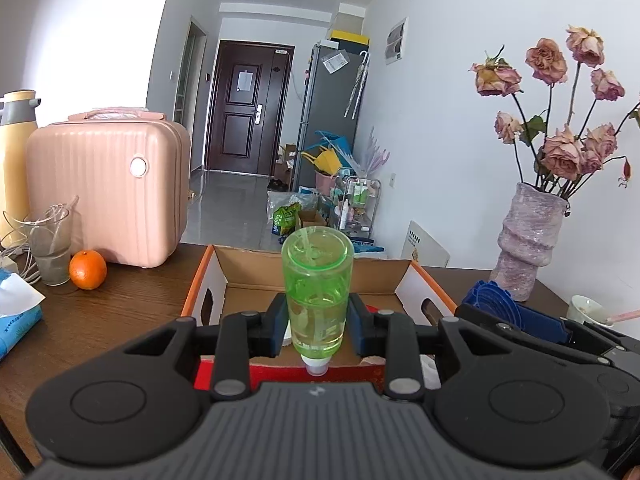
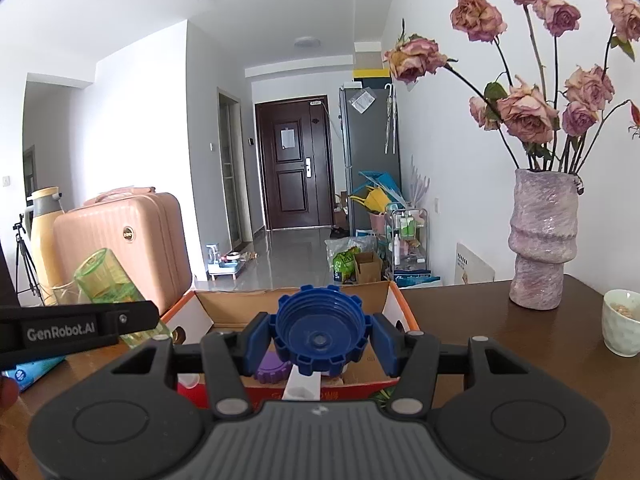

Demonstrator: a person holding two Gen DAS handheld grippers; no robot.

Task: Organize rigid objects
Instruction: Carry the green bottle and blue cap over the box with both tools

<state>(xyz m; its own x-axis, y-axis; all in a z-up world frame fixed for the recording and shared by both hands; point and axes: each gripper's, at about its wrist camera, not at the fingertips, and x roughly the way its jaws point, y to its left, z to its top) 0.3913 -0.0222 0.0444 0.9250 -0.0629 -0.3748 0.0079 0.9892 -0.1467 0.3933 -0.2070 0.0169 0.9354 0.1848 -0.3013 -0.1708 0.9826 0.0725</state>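
Cardboard box (image 1: 224, 276), orange-edged, flaps up, stands open on the dark wooden table (image 1: 132, 304) towards its far edge. Both grippers are held over the box's near side. Seen inside from the right wrist view: a purple toothed piece (image 2: 272, 370) and a white piece (image 2: 302, 386) near the front wall; the rest of the contents are hidden behind the grippers.

Left gripper (image 1: 318, 330) clenched on a green transparent bottle (image 1: 318, 296). Bottle is inverted, white cap end down, open-looking base up, tilted slightly away from the camera. Pads press its lower body from both sides. It hangs above the box, not touching it.

Right gripper (image 2: 320, 336) grasps a blue ribbed cap (image 2: 320, 330), hollow side facing the camera, notched rim between the blue pads. Cap is above the box's near wall. In the left wrist view the same gripper sits just right of the left one, with the cap at the box's right wall.

Both grippers point slightly downward, side by side.

Pink case (image 1: 108, 188) at the table's far left; orange (image 1: 88, 270) beside it. Vase (image 2: 544, 240) with dried roses at the far right; small cup (image 2: 622, 322) near the right edge.
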